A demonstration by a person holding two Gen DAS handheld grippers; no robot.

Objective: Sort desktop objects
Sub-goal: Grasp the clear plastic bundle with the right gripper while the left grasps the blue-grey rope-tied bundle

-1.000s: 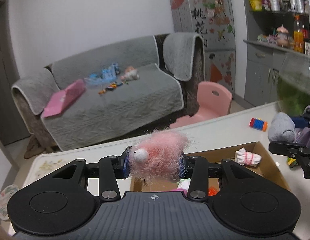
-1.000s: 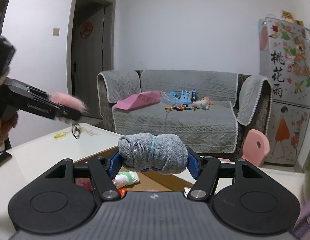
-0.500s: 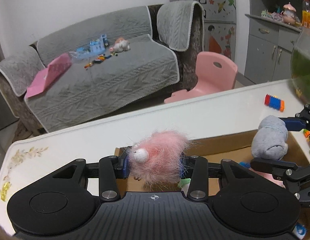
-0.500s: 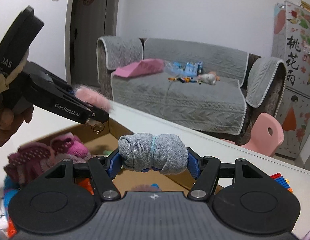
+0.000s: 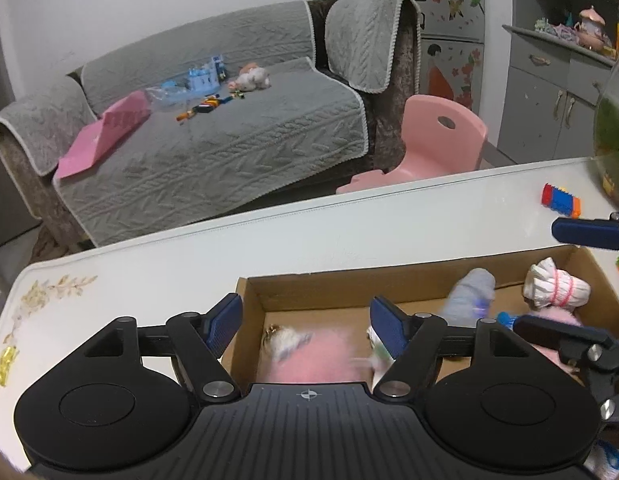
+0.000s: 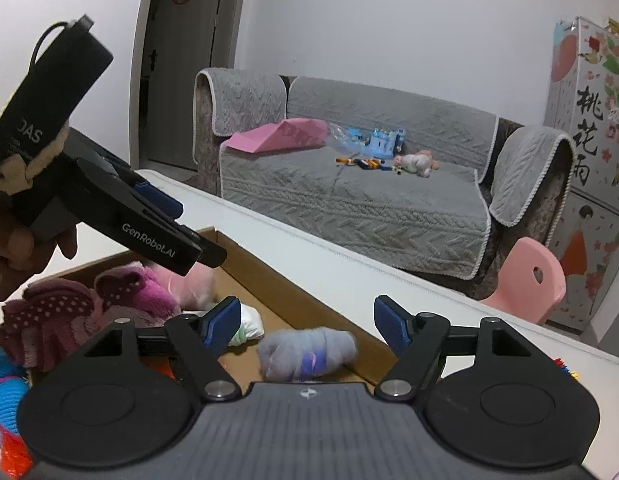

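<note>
My left gripper (image 5: 307, 326) is open over the cardboard box (image 5: 309, 292). The pink fluffy toy (image 5: 309, 360) is blurred just below its jaws, inside the box. My right gripper (image 6: 309, 322) is open too. The grey rolled sock (image 6: 305, 350) is blurred below it in the box, and it also shows in the left wrist view (image 5: 467, 294). The left gripper appears in the right wrist view (image 6: 161, 236) at the left, above the box (image 6: 293, 304).
In the box lie a white rolled sock (image 5: 555, 288), magenta dotted socks (image 6: 81, 308) and other bundles. A coloured block toy (image 5: 559, 200) and a glass bowl (image 5: 613, 128) sit on the white table (image 5: 189, 256). A grey sofa (image 5: 213, 128) and pink chair (image 5: 433, 140) stand beyond.
Both grippers have opened. The pink fluffy toy and the grey sock have dropped out of the jaws into the box. Both cameras have tilted down over the box.
</note>
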